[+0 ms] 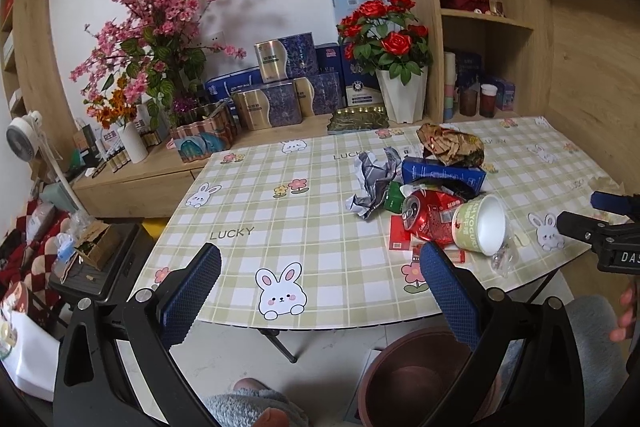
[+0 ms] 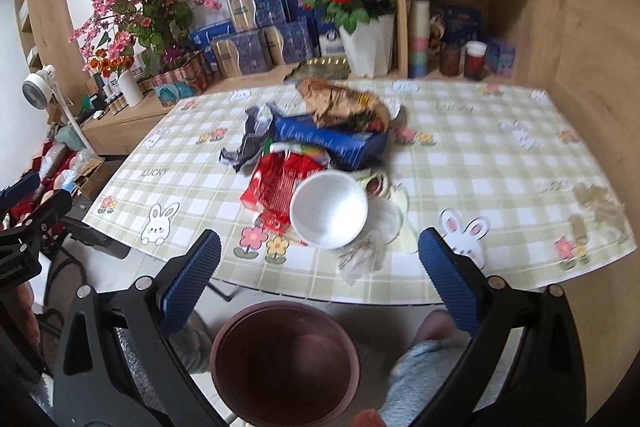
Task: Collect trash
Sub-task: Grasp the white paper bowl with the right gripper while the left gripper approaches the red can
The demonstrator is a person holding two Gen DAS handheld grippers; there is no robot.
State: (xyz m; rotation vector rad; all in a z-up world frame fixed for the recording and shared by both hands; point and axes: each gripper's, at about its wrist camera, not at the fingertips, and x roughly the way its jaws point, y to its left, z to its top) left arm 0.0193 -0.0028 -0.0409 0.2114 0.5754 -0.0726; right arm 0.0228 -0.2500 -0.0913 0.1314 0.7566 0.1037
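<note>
Trash pile (image 2: 320, 155) on table (image 2: 480, 163)

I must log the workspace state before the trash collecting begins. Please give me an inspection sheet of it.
Surface: checked tablecloth, flat.
Job's things: yogurt cup on its side, crushed red can, blue carton, crumpled paper, brown wrapper, clear plastic; brown bin on the floor.
Clutter: nothing seen apart from the trash.
Grippers: left gripper and right gripper open, holding nothing.
Cables: nothing seen.
Surroundings: rose pot, gift boxes, fan.
</note>
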